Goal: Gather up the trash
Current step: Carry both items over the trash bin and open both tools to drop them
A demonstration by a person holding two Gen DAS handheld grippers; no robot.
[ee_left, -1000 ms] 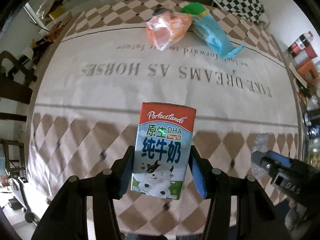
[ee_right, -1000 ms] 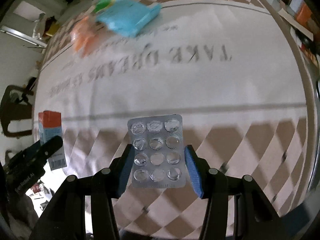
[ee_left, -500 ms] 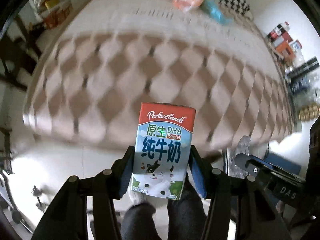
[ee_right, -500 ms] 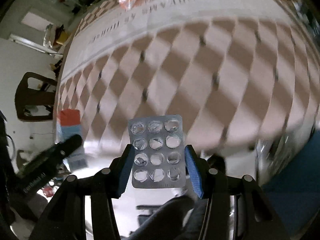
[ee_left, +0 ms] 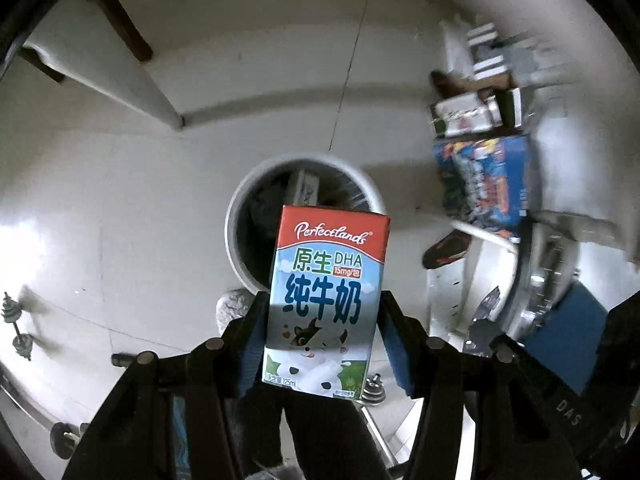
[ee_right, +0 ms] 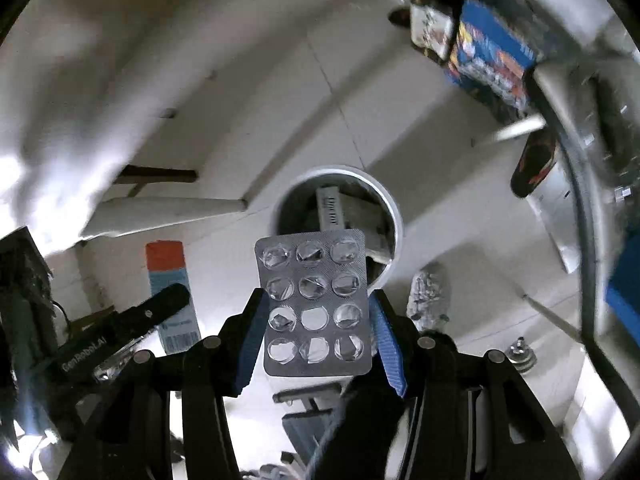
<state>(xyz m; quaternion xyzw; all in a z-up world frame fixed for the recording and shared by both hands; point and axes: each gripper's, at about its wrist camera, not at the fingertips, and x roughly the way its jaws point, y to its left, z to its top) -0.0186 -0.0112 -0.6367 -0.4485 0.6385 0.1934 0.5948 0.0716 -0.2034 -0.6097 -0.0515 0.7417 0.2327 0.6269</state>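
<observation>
My left gripper (ee_left: 322, 336) is shut on a small milk carton (ee_left: 326, 300) with a red top and a cow picture. It hangs above a round white trash bin (ee_left: 236, 216) on the floor, which holds some trash. My right gripper (ee_right: 316, 320) is shut on an empty silver blister pack (ee_right: 314, 300), also above the bin (ee_right: 394, 216). The carton (ee_right: 170, 280) and the left gripper's finger (ee_right: 160, 304) show at the left of the right wrist view. The right gripper's body shows at the lower right of the left wrist view (ee_left: 560, 396).
The floor is pale tile. Colourful boxes (ee_left: 484, 180) and a shoe (ee_left: 444, 252) lie to the right of the bin. The tablecloth's edge (ee_right: 60, 120) hangs at the upper left. Small dumbbells (ee_left: 18, 328) lie on the floor at the left. A grey slipper (ee_right: 428, 296) lies beside the bin.
Both grippers have swung from over the table down to over the trash bin on the floor, each keeping its item. The table top has gone from view.
</observation>
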